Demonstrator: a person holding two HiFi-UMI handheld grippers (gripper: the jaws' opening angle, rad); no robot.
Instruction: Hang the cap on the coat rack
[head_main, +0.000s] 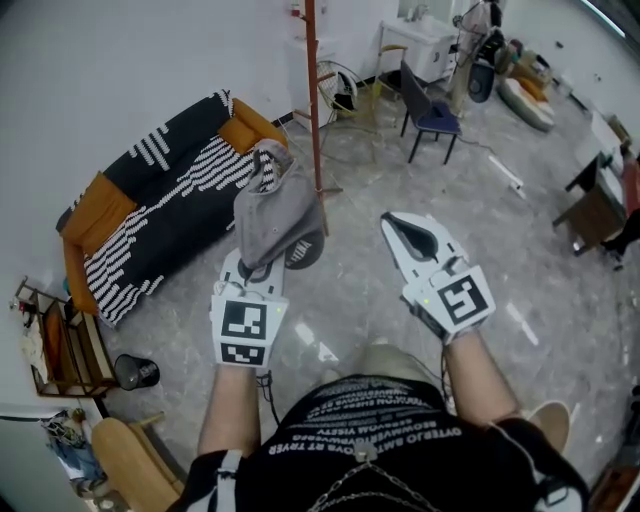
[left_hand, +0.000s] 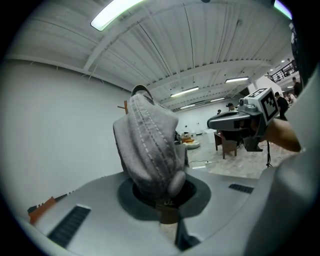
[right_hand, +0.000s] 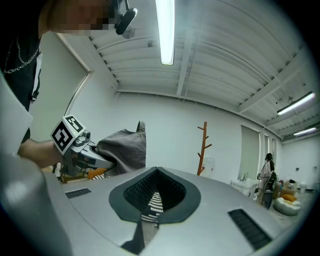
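A grey cap (head_main: 278, 218) hangs bunched from my left gripper (head_main: 259, 270), which is shut on its fabric. In the left gripper view the cap (left_hand: 149, 150) stands up out of the jaws (left_hand: 167, 202) and blocks the middle of the view. The red-brown coat rack (head_main: 313, 100) rises just beyond the cap, near the white wall. In the right gripper view the rack (right_hand: 202, 148) shows its pegs to the right of the cap (right_hand: 125, 150). My right gripper (head_main: 396, 226) is held beside the left one, with its jaws together and nothing in them (right_hand: 156, 174).
A black-and-white striped sofa (head_main: 170, 200) with orange cushions stands along the wall at left. A blue chair (head_main: 432, 115) and a white table (head_main: 420, 40) are behind the rack. A dark desk (head_main: 590, 205) is at far right, and a small shelf (head_main: 60, 345) and a black bin (head_main: 135, 372) at near left.
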